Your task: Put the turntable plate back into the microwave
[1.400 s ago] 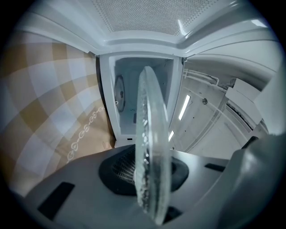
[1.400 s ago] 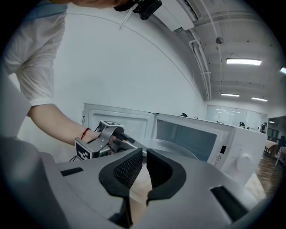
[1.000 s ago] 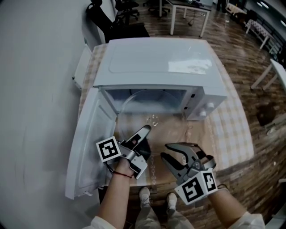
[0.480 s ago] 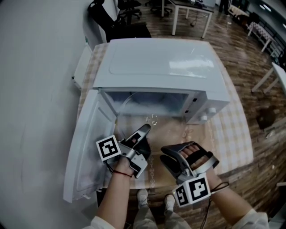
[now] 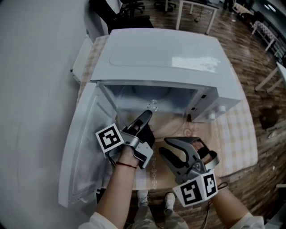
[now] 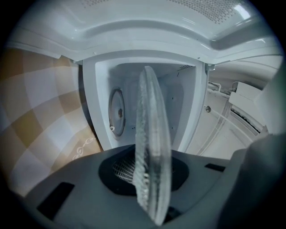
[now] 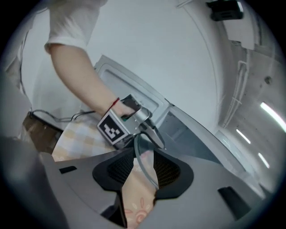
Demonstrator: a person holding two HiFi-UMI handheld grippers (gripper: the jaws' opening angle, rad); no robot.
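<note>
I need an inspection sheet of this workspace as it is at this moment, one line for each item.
surface: table with checked cloth.
job's things: microwave, door open; turntable plate at the cavity's mouth.
clutter: nothing seen.
grippers: left gripper shut on the turntable plate; right gripper open, its jaws have just been opening, the plate's rim between them, not pressed.
cables: one thin dark cable beside the person.
surroundings: wood floor, desk, office chair.

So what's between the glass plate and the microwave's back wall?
Only empty oven space, seen in the left gripper view past the plate; a round hub sits on the microwave floor.
</note>
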